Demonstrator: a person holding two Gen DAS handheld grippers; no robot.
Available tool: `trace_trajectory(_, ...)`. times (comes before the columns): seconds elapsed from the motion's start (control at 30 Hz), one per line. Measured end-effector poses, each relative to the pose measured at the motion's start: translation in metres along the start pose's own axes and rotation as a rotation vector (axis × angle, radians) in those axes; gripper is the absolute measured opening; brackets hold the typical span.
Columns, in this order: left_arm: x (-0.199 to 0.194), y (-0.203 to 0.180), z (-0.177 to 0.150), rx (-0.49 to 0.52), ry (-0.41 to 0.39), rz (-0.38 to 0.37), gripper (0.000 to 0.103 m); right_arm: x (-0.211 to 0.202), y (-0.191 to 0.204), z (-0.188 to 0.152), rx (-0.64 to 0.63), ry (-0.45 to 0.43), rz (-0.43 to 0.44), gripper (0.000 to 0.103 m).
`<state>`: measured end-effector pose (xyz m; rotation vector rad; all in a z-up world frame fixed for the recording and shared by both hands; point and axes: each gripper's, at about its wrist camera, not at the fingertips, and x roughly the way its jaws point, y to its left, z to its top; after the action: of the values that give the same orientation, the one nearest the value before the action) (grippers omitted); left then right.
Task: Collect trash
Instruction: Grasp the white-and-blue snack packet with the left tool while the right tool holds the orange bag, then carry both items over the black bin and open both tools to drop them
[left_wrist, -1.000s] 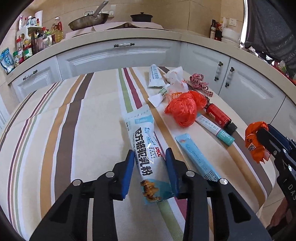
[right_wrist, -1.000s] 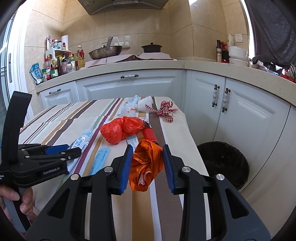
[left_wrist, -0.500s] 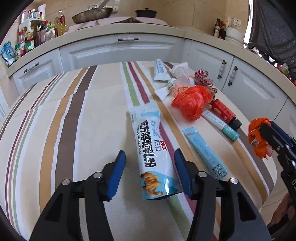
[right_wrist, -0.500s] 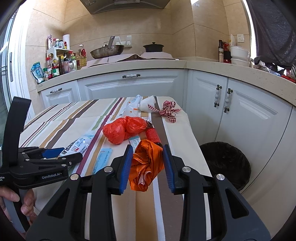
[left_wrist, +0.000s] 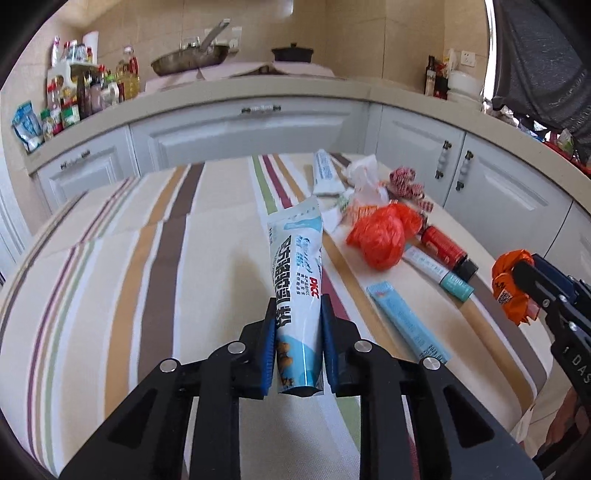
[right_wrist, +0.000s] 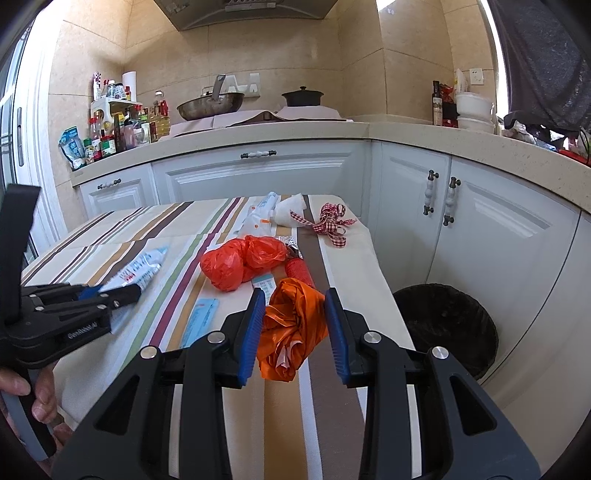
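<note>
Left claw (left_wrist: 298, 320) is clenched on the white packet (left_wrist: 296, 273); right claw (right_wrist: 295, 317) grips the orange wrapper (right_wrist: 293, 325), bin (right_wrist: 445, 325) just right.

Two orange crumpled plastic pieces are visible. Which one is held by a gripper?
The darker orange wrapper, gripped by the right gripper. The lighter red-orange bag lies farther back on the striped tablecloth, untouched.

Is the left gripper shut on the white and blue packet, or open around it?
Shut on it: the left gripper has both blue pads pressed against the white and blue packet.
</note>
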<state>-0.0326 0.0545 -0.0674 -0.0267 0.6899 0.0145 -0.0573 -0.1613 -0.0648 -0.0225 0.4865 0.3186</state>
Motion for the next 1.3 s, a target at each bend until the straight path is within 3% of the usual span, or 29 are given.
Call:
trace_trajectory(0.33,-0.008,-0.019,0.026,0.026,-0.078,-0.059,0.023,-0.009,-0.026,0.010,0.025,-0.034,-0.082,0.032)
trace_trajectory(0.77,0.003,-0.095,0.070,0.131,-0.158,-0.187,0.023,-0.009,-0.102,0.033,0.078,-0.075,-0.274,0.032)
trace_trajectory(1.03,0.026,-0.158,0.096,0.202,-0.159,-0.262,0.023,0.004,-0.151,0.044,0.104,-0.096,-0.335,0.032)
trace_trajectory(1.3,0.063,-0.208,0.112,0.245,-0.105,-0.270,0.023,0.028,-0.192,0.050,0.122,-0.101,-0.345,0.033)
